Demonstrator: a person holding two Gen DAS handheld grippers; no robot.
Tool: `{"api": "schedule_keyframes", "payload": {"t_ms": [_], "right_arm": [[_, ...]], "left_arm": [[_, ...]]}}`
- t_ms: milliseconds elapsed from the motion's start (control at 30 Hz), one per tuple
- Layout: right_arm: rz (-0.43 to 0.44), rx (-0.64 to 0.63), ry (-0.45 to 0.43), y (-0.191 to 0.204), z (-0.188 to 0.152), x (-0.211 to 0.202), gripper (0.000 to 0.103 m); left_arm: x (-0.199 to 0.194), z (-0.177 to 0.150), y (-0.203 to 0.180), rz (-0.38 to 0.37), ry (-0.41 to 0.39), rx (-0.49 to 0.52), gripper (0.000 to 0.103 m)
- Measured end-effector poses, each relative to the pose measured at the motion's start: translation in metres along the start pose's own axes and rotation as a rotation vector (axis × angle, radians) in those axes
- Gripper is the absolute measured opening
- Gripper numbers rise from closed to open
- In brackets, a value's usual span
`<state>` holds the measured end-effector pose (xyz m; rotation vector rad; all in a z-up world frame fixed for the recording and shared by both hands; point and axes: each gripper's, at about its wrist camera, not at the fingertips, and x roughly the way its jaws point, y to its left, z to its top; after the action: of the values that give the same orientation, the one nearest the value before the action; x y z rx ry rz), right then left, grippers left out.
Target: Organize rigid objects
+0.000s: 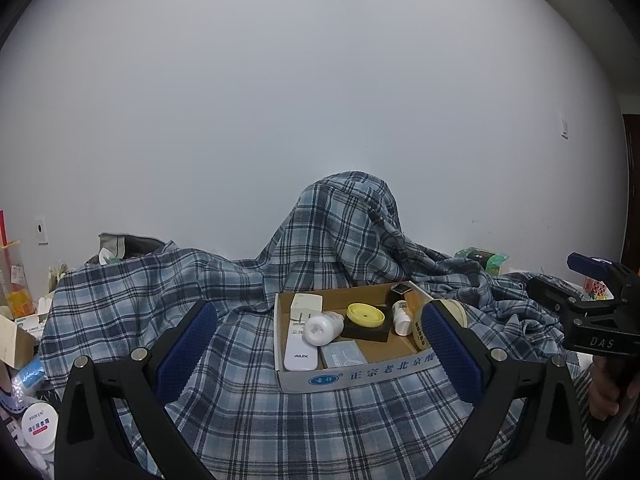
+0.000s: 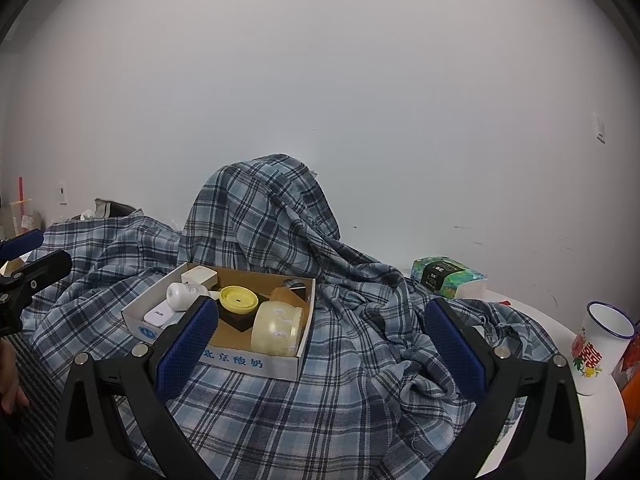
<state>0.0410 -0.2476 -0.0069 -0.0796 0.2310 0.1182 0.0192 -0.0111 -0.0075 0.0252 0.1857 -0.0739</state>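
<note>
An open cardboard box (image 1: 360,376) sits on a blue plaid cloth (image 1: 320,432). In it lie a white AUX remote (image 1: 301,350), a white bottle (image 1: 323,328), a white adapter (image 1: 306,304), a yellow lid (image 1: 365,315) on a black block, a small white bottle (image 1: 401,317) and an orange tube (image 1: 418,330). The right wrist view shows the same box (image 2: 256,362) with a cream jar (image 2: 278,328) in its near right corner. My left gripper (image 1: 319,312) is open in front of the box, holding nothing. My right gripper (image 2: 320,312) is open and empty, over the cloth to the box's right.
The cloth drapes over a tall hidden object behind the box. A green tissue pack (image 2: 448,278) and an enamel mug (image 2: 604,344) stand on the white table (image 2: 560,432) at right. Jars and boxes (image 1: 38,424) crowd the far left. A hand (image 1: 608,396) holds the right gripper's handle.
</note>
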Motion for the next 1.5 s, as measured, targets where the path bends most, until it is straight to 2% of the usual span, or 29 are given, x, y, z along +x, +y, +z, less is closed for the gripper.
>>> {"api": "schedule_keyframes", "payload": {"t_ms": [1500], "right_arm": [[0.008,-0.008,-0.017,0.0,0.001,-0.0032,0.103]], "left_arm": [[-0.0051,0.0008,-0.0007,0.024,-0.015,0.003,0.103]]}}
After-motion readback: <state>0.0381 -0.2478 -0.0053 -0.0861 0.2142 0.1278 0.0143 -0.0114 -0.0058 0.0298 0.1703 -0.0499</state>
